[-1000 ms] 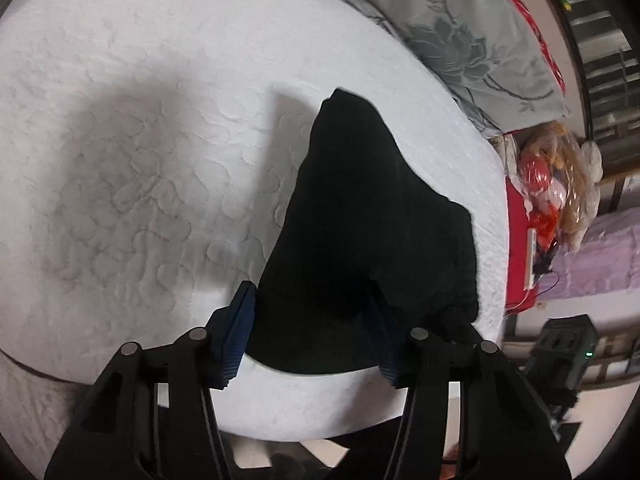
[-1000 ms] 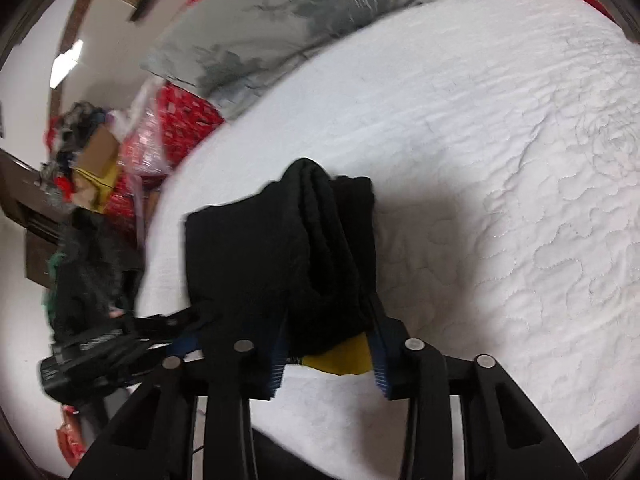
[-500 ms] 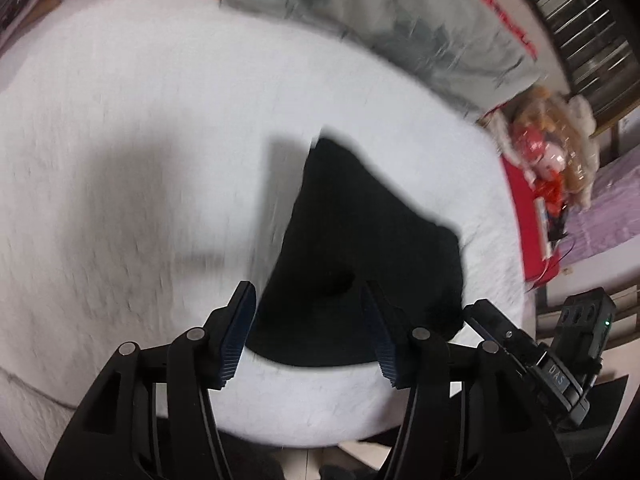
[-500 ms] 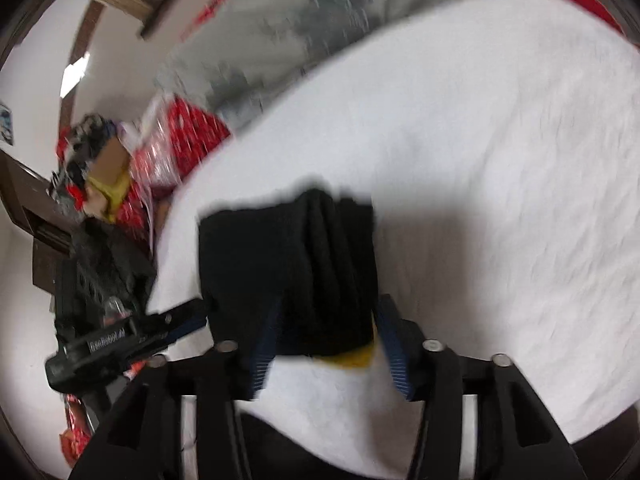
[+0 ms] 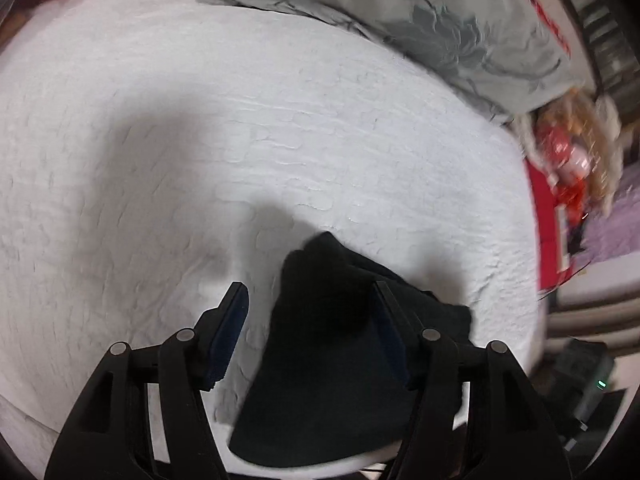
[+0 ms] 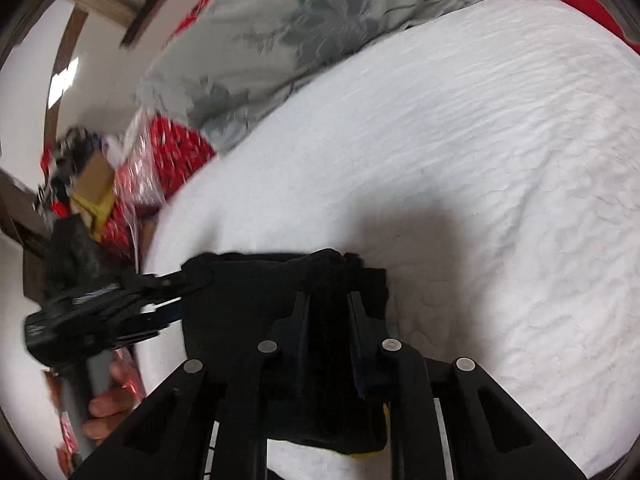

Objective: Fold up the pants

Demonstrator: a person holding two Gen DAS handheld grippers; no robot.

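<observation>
The black pants (image 5: 332, 344) lie bunched in a folded pile at the near edge of the white quilted bed (image 5: 240, 140). My left gripper (image 5: 310, 320) is open, its jaws wide apart, the right finger over the cloth and the left finger over bare quilt. In the right wrist view my right gripper (image 6: 328, 312) is shut on a thick fold of the pants (image 6: 240, 300). The left gripper (image 6: 120, 308) shows there at the pile's left edge, held by a hand.
A grey floral pillow (image 5: 420, 20) lies along the far side of the bed. Red bags and clutter (image 6: 160, 160) stand beside the bed on one side, a stuffed toy and red items (image 5: 572, 152) on the other. A dark device with a green light (image 5: 592, 384) sits low right.
My right gripper has closed from open onto the bunched pants. Both grippers have moved in closer and lower over the pile; the left stays open.
</observation>
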